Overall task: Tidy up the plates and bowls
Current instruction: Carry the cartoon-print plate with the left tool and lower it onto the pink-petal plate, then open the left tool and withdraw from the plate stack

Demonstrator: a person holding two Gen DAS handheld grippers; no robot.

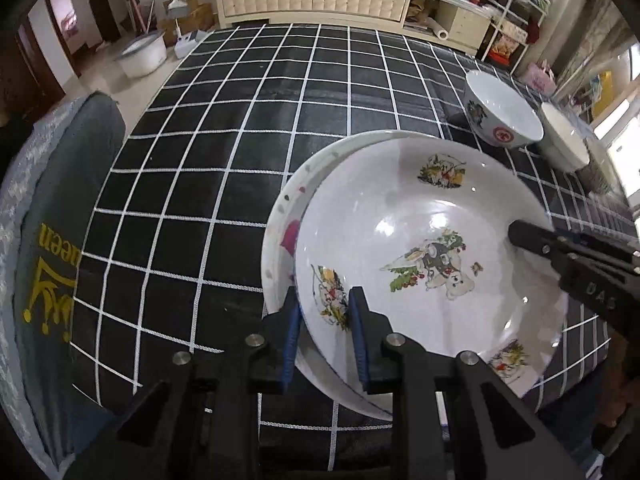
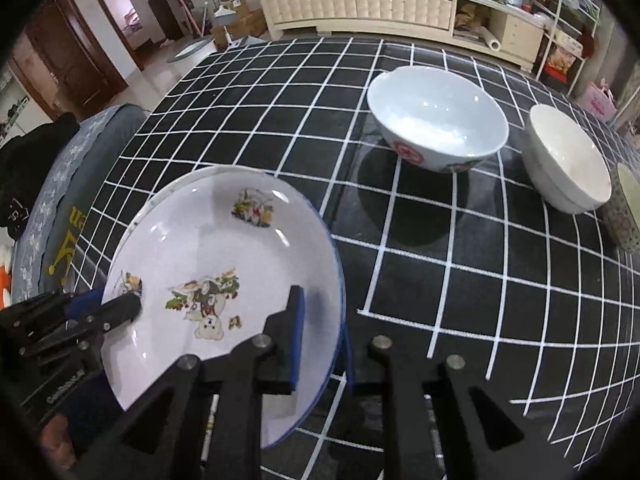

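Note:
A white cartoon-print plate [image 1: 432, 216] [image 2: 208, 240] hangs tilted over a second plate [image 1: 286, 208] that lies on the black grid tablecloth [image 1: 248, 140]. My left gripper [image 1: 326, 320] straddles the cartoon plate's near rim, its blue pads apart on either side. My right gripper [image 2: 322, 336] straddles the opposite rim, one finger inside the plate and one outside. The right gripper's fingers [image 1: 532, 236] reach in at the right of the left wrist view. The left gripper's fingers [image 2: 120, 308] show at the left of the right wrist view. Whether either pinches the rim I cannot tell.
A white bowl with a red emblem [image 1: 502, 110] [image 2: 436, 118] and a plain white bowl [image 1: 564, 138] [image 2: 566, 158] stand at the far right. A patterned cup [image 2: 626, 208] is at the right edge. A grey chair back [image 1: 60, 216] stands on the left.

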